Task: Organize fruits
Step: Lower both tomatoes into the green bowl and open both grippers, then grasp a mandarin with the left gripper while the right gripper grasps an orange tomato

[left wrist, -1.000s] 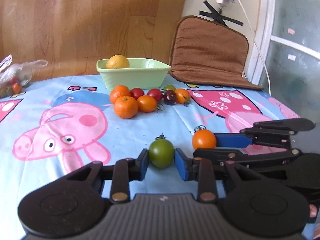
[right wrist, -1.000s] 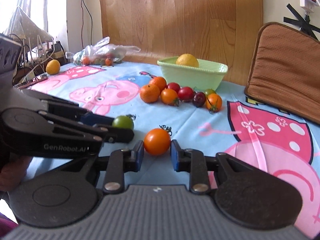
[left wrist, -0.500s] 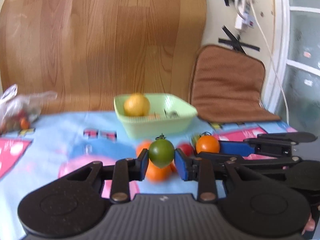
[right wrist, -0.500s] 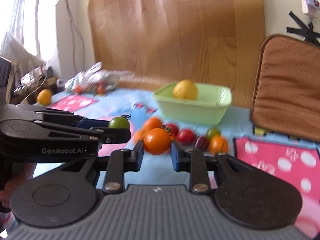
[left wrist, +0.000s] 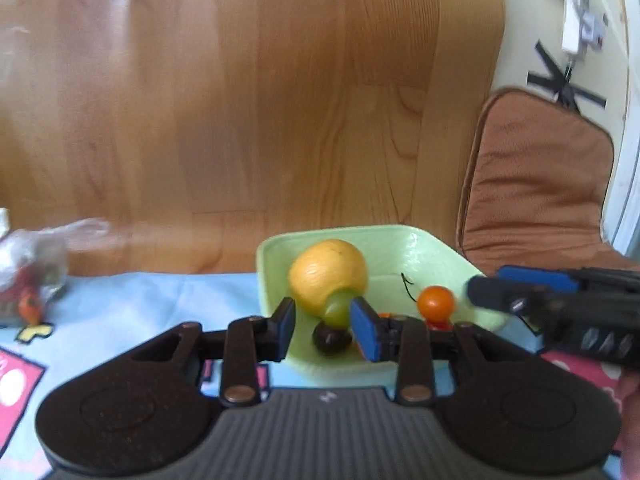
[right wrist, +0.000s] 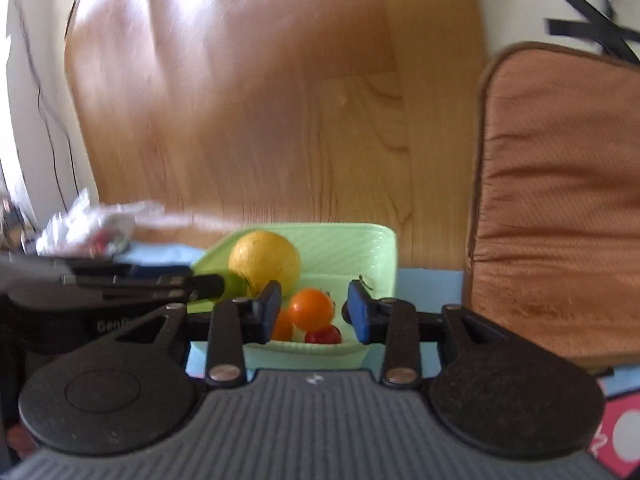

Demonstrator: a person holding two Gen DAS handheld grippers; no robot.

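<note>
– Left claw (left wrist: 324,316), from its own camera: is it clenched on anything?
– No, it is released. Its blue pads stand wider apart than the green tomato (left wrist: 338,308) that shows in the gap. That tomato is blurred, pale green and round. It is clear of the left pad and just beside the right one; I cannot tell if they touch.
– Where is it, then?
– Over the pale green bowl (left wrist: 420,248), right in front of the big yellow citrus (left wrist: 328,272) that lies inside.
– Anything else at the bowl?
– A small orange tomato (left wrist: 436,302), glossy, with a thin dark stem curling beside it, is over the bowl's right half. The right claw (left wrist: 486,284) reaches in from the right with its tips near that tomato but apart from it. A dark fruit (left wrist: 330,338) shows against the bowl's near wall; I cannot tell if it is inside. The bowl stands on a blue cartoon tablecloth (left wrist: 120,300), and a plastic bag (left wrist: 32,272) of small fruit lies far left.
– And the right camera?
– The right claw is spread open too. The orange tomato sits in the gap and touches neither pad, with the bowl behind and below it. Low in the gap are a red tomato (right wrist: 324,335) and another orange fruit (right wrist: 282,326), above the near rim; inside or not, I cannot tell.
– The green one?
– It peeks out at the left claw's fingertip, against the yellow citrus. A brown cushion (right wrist: 560,200) leans at the right.
</note>
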